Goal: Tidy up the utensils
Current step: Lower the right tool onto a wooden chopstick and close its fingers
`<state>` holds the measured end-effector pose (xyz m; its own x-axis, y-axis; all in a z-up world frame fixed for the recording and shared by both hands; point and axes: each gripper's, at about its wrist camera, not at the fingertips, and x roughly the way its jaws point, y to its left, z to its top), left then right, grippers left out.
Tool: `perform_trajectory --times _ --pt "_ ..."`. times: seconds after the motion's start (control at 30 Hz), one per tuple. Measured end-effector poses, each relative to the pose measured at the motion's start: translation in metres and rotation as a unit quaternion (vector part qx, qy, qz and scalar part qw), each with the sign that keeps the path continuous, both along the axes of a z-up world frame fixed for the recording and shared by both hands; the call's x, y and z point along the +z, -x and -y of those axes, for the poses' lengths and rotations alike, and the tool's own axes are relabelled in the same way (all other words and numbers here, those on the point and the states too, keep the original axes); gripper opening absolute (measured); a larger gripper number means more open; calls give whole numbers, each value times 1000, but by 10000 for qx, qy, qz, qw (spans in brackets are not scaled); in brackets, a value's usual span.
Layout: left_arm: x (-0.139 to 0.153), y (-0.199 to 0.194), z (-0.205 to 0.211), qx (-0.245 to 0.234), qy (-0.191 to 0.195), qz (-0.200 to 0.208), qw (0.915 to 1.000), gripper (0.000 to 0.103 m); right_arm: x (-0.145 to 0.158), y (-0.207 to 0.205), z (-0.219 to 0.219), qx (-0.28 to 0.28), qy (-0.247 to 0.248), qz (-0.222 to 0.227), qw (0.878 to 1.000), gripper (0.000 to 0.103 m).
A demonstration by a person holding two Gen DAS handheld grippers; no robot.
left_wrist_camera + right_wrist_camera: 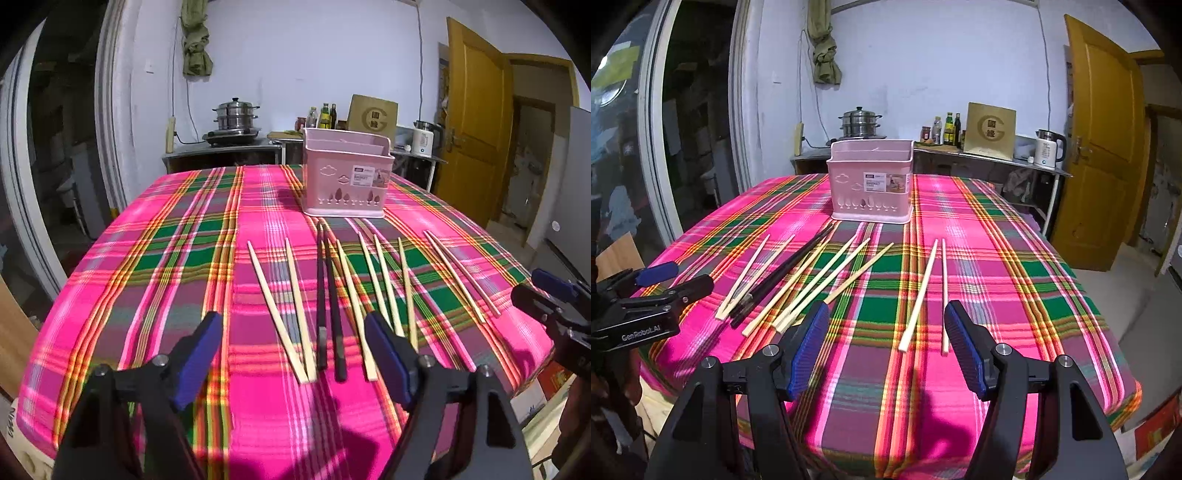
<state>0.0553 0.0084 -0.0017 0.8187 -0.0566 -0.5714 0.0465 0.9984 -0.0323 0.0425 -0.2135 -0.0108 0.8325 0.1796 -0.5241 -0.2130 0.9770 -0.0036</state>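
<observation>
Several pale wooden chopsticks (280, 306) and a black pair (328, 306) lie side by side on the plaid tablecloth (184, 258). A pink utensil basket (345, 177) stands behind them; it also shows in the right wrist view (870, 181). My left gripper (295, 354) is open and empty, above the near ends of the left chopsticks. My right gripper (886, 343) is open and empty, above the near ends of the rightmost pale pair (921, 291). The black pair (783, 273) and other pale chopsticks (812, 288) lie to its left.
The right gripper (554, 299) shows at the right edge of the left wrist view, the left gripper (653, 288) at the left edge of the right view. A counter with a steamer pot (234, 118), bottles and a kettle (1047, 147) stands behind the table. A yellow door (1100, 147) is on the right.
</observation>
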Motion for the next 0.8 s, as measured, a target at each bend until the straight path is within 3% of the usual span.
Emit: perform_trajectory --times 0.17,0.53,0.8 --pt "4 -29 -4 -153 61 -234 9996 59 5 -32 -1 37 -157 -259 9995 63" --pt "-9 -108 -11 -415 182 -1109 9928 43 -10 -122 -17 198 -248 -1256 9916 34" --pt "-17 -144 -6 -554 110 -1513 9869 29 -30 -169 -27 112 -224 -1887 9817 24"
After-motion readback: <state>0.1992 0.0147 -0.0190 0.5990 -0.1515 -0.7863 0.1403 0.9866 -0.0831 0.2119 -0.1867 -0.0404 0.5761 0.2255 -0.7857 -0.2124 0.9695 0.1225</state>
